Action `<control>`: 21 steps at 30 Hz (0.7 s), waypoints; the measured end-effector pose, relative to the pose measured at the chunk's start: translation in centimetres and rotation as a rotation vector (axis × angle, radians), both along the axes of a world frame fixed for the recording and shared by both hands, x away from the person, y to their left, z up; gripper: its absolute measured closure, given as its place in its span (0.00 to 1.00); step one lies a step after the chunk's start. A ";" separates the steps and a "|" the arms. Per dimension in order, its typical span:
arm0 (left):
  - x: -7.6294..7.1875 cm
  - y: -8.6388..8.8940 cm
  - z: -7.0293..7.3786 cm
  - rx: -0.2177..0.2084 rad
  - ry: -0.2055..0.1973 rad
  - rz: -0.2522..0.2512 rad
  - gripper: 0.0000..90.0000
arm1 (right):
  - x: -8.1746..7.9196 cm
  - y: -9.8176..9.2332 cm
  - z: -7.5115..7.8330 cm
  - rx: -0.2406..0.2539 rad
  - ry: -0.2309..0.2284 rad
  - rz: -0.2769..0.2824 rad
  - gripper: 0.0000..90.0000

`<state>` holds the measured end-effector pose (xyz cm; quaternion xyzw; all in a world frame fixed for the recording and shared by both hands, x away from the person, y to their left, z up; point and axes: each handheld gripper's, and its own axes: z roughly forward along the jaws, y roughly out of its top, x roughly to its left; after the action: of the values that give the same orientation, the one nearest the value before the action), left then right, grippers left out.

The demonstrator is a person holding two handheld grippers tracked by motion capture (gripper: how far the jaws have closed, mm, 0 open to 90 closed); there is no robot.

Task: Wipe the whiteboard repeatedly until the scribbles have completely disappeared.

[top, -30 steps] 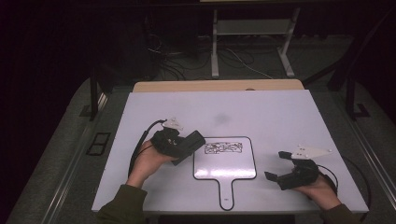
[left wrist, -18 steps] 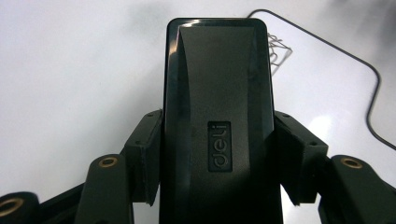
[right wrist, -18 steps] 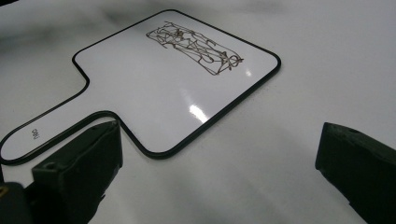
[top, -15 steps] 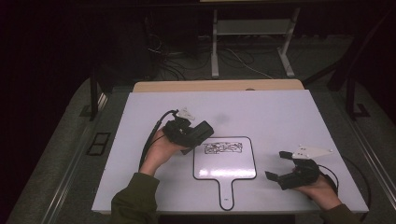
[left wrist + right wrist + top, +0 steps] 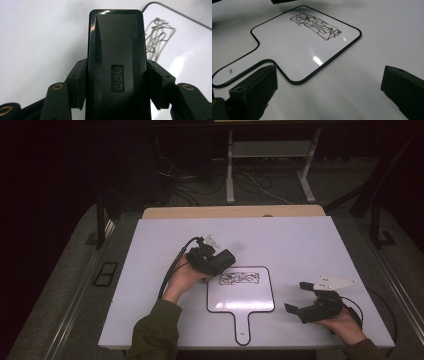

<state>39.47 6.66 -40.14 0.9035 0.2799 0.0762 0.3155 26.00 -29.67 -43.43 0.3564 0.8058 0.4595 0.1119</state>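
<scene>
Black eraser [image 5: 116,62]: pinched in left gripper [image 5: 218,262], near scribble [image 5: 239,278].
Risk: unheld whiteboard paddle [image 5: 260,297] could slide.
Right gripper [image 5: 301,299]: spread, empty.

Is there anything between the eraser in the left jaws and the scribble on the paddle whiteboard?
Nothing visible. The left gripper holds the black eraser just off the upper left corner of the paddle-shaped whiteboard, and the scribble lies right past it on bare board. The right gripper sits open, well off to the board's other side.

Black eraser [image 5: 116,65] beside scribbled paddle whiteboard [image 5: 241,292]
</scene>
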 end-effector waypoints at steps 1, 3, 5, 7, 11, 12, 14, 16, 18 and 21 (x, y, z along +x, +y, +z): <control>0.1 -0.1 -0.1 0.004 -0.001 0.000 0.44 | 0.0 0.0 0.0 0.000 0.001 0.001 0.00; 0.3 -0.3 -0.3 0.023 -0.004 -0.001 0.44 | 0.0 0.1 0.0 -0.002 0.000 0.004 0.00; 0.3 -0.5 -0.6 0.038 -0.007 -0.001 0.44 | 0.0 0.2 0.0 -0.006 -0.001 0.009 0.00; 0.3 -0.6 -0.8 0.059 -0.005 -0.004 0.44 | 0.0 0.2 -0.1 -0.006 0.001 0.011 0.00; 0.4 -1.0 -1.3 0.092 -0.001 -0.021 0.44 | 0.0 0.3 -0.1 -0.008 0.002 0.014 0.00; 0.2 -1.2 -1.4 0.102 0.008 -0.011 0.44 | 0.0 0.3 -0.1 -0.007 0.002 0.014 0.00; 0.3 -1.3 -1.5 0.116 -0.002 -0.013 0.44 | 0.0 0.3 -0.1 -0.007 0.001 0.014 0.00; 0.3 -1.3 -1.6 0.127 -0.001 -0.016 0.44 | 0.0 0.2 -0.1 -0.007 0.002 0.014 0.00; 0.4 -1.4 -1.7 0.133 -0.005 -0.014 0.44 | 0.0 0.2 -0.1 -0.007 0.003 0.014 0.00; 0.4 -1.4 -1.9 0.134 -0.004 -0.007 0.44 | 0.0 0.2 -0.1 -0.007 0.004 0.015 0.00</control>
<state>39.85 5.25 -42.00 0.9234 0.2705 0.0955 0.2550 26.03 -29.43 -43.58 0.3509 0.8103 0.4566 0.1082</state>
